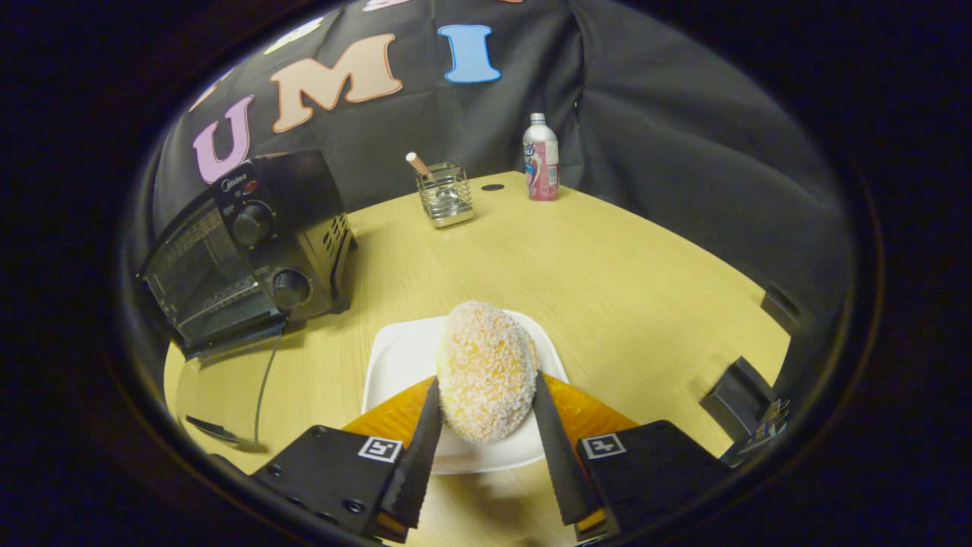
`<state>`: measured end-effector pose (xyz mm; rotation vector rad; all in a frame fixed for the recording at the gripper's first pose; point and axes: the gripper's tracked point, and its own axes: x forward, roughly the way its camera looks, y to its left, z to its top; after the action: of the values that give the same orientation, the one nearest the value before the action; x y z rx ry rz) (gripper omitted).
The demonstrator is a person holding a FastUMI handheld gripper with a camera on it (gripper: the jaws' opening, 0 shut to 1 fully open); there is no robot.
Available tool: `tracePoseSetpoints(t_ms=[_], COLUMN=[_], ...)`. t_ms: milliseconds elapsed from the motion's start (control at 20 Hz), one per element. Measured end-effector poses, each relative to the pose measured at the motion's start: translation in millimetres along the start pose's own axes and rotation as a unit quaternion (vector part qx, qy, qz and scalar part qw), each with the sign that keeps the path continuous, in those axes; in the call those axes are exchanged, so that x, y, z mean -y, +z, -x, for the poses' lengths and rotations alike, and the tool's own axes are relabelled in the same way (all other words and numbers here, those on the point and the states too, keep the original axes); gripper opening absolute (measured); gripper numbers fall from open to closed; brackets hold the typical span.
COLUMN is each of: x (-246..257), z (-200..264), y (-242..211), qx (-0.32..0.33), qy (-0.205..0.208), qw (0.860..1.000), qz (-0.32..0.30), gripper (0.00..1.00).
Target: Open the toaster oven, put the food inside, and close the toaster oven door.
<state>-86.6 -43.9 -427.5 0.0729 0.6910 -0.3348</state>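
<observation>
The tongs (486,395) reach forward and tilt downward over a pale wooden bench (607,281), their two serrated fingers (419,448) angled inward toward each other. Both fingers press against the sides of a breaded, oval piece of food (484,371), one on each flank, so the tongs are pinching the food between them. The food stands up on its narrow end between the fingertips, its crumbed top rising beyond them.

Directly under the food, and partly hidden by the fingers, lies a white square plate (399,357) on the bench. Whether the food touches the plate or is held just clear of it cannot be told.

Beyond the tongs and off to their left stands a black toaster oven (243,251) with two round knobs on its front panel. Its glass door (220,380) hangs open, swung down toward the bench.

Farther ahead of the tongs, near the far edge of the bench, sits a small wire-mesh holder (446,195) with a stick poking out of it. To the right of that holder stands a pink and white bottle (541,158) with a silver cap, upright. A black cloth wall rises behind the bench.
</observation>
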Motion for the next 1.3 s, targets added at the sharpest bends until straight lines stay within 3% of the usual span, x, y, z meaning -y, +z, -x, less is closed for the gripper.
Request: tracePoseSetpoints(t_ms=[150,350,500,800,1100,1300], x=[-1.4,-17.7,-41.1,-115.0,-194.6,-237.5], z=[1.0,18.8,34.7,68.8,83.0,86.3], y=[3.1,10.1,21.3,43.0,37.4,36.4], qx=[0.003,0.016,0.035,0.07,0.052,0.048], qy=[0.003,0.036,0.073,0.179,0.262,0.289], qw=[1.0,0.998,0.994,0.974,0.956,0.95], qz=[-0.014,-0.041,-0.068,-0.123,-0.121,-0.111], gripper=[0.63,0.63,0.63,0.63,0.62,0.62])
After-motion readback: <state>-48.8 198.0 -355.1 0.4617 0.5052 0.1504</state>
